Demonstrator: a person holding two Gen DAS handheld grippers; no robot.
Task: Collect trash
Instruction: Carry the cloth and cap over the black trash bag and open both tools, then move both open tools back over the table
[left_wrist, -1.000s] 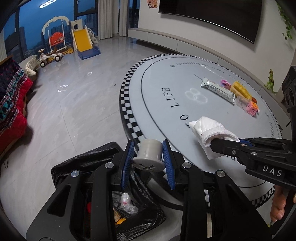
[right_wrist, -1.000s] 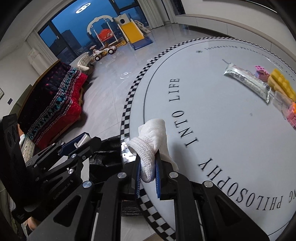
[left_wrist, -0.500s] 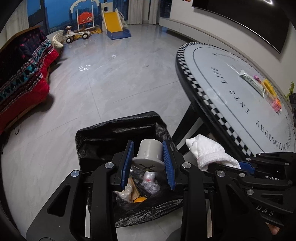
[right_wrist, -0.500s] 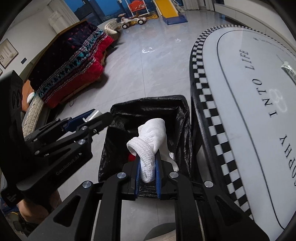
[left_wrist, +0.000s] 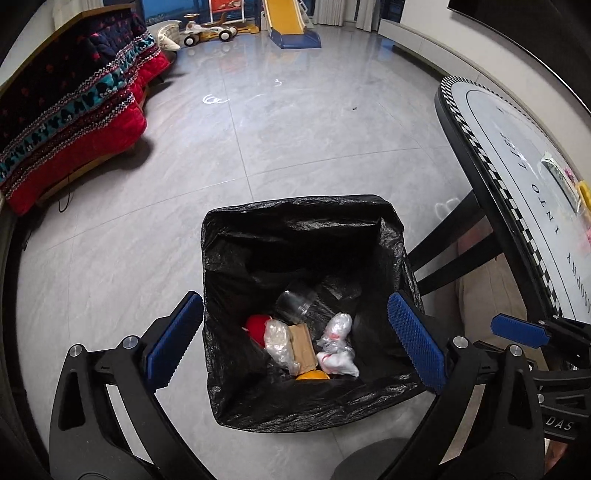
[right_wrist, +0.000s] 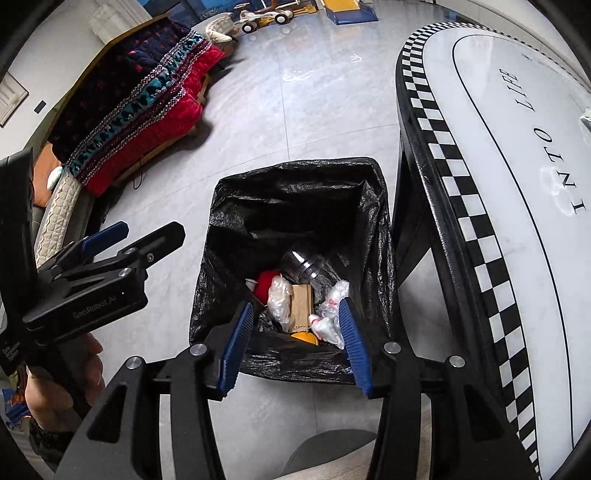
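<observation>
Grey floor tiles carried a black-lined trash bin (left_wrist: 306, 310) beside the table's checkered edge (left_wrist: 476, 155). Left gripper (left_wrist: 291, 339) had just spread wide, empty, above light, crinkly wrappers (left_wrist: 336, 347). Right view: right gripper (right_wrist: 293, 341), freshly parted, held nothing.

We count one black-lined bin (left_wrist: 295, 221), one checker-edged table (left_wrist: 480, 147), two grippers, left (left_wrist: 291, 343) and right (right_wrist: 295, 343), one yellow slide (left_wrist: 284, 18) far off, and one toy car (left_wrist: 207, 29) beside it.
</observation>
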